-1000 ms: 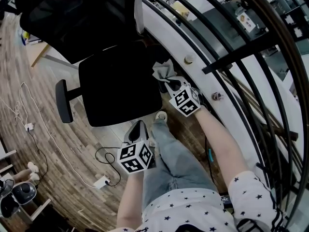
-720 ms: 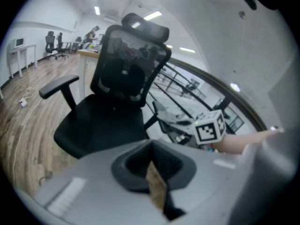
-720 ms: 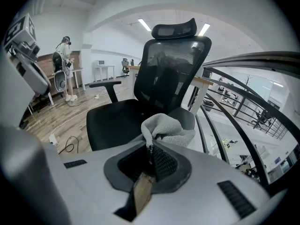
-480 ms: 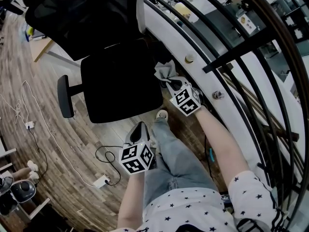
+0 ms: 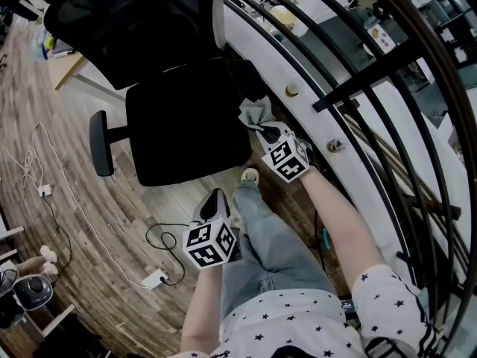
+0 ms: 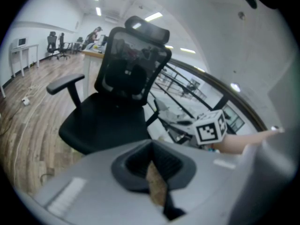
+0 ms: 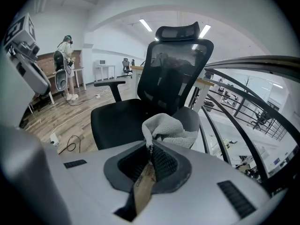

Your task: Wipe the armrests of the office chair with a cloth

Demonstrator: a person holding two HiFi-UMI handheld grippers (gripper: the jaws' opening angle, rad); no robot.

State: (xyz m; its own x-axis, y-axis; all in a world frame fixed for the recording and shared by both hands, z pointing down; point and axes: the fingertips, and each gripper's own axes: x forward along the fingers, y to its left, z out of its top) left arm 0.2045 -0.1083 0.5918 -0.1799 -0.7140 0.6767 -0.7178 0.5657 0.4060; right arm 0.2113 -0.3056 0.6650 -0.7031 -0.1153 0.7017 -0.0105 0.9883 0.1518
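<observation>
I'm looking down on a wood-plank floor point(image 5: 82, 222) beside a curved black railing point(image 5: 358, 95), with a white cable and a power strip point(image 5: 156, 278) lying on the boards. The black office chair point(image 5: 186, 129) stands against the railing, its mesh backrest point(image 5: 134, 28) toward the top of the head view and its seat facing me.

My right gripper point(image 5: 262, 129) reaches to the railing-side edge of the seat. In the right gripper view its jaws are clenched on a bunched grey cloth point(image 7: 168, 128), which puffs up just beyond the tips. Right behind the cloth is a dark rounded pad, the chair's near armrest point(image 7: 197, 118); I cannot tell whether the cloth touches it. The other armrest point(image 5: 100, 144) sticks out on the far side of the seat, well apart from both grippers.

My left gripper point(image 5: 215, 198) hangs lower, over the floor in front of the seat and next to my jeans leg point(image 5: 261, 237). In the left gripper view its jaws are pressed together with nothing between them, pointing toward the chair.

Far back in the right gripper view a person point(image 7: 65, 55) stands by a desk.
</observation>
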